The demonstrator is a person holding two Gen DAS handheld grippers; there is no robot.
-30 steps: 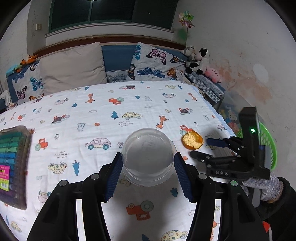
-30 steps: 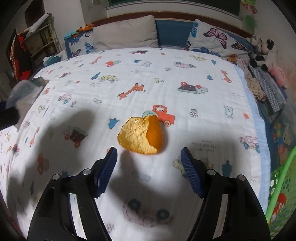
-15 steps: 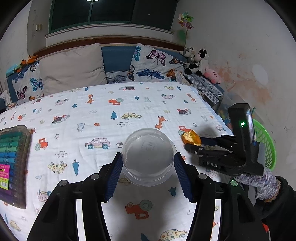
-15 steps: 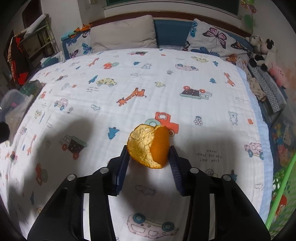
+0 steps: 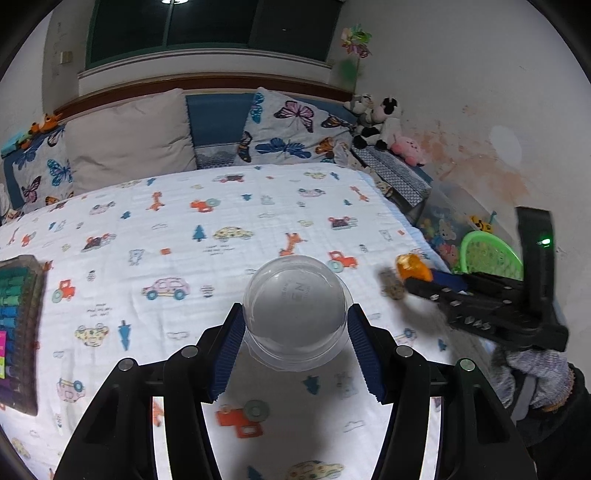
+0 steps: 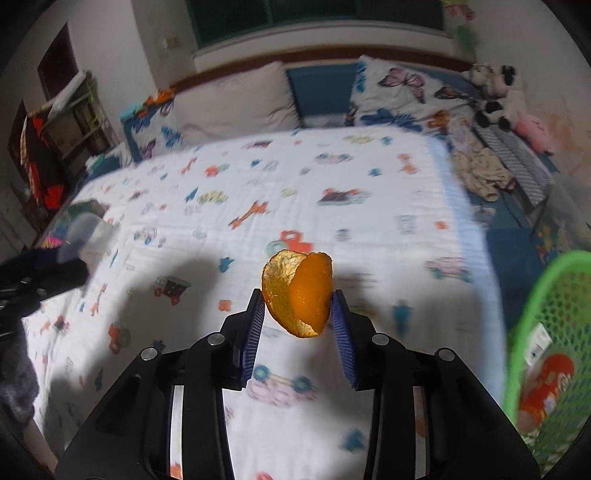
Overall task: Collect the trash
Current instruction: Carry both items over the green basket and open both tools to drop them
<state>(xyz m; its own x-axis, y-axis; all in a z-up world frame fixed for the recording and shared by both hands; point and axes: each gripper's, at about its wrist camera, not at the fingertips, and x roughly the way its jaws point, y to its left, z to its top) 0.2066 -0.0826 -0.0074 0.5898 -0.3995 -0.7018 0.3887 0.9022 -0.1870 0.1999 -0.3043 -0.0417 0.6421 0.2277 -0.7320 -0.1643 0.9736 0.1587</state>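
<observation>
The left gripper (image 5: 295, 332) held one clear plastic cup (image 5: 294, 312) between its two blue-padded fingers (image 5: 228, 349), the pads pressed to the cup's sides. The cup's round base faced the camera, so its long axis ran away from the lens, over the bed (image 5: 177, 229).

The right gripper (image 6: 298, 325) had its two fingers (image 6: 341, 332) drawn narrow onto one piece of orange peel (image 6: 297, 293). The peel stood roughly upright between the pads, its long axis close to vertical, its bright smooth face turned right and its paler pitted face turned left. It hung clear of the bed's printed sheet (image 6: 332, 221), with its shadow on the cloth behind. From the left camera the same peel (image 5: 412, 266) showed at the tip of the right gripper (image 5: 424, 280), near the bed's right edge.

One green mesh basket (image 6: 546, 314) stood beside the bed on the right, below the level of the mattress, with some packaging inside; its count could not be made out through the blur. At the bed's left edge lay one case of coloured pens (image 5: 16, 328).

Farther off, four pillows (image 5: 129, 136) leaned against the headboard, one of them plain beige and two printed with butterflies. A few plush toys (image 5: 380, 122) sat at the far right corner, under a dark window (image 5: 207, 26).
</observation>
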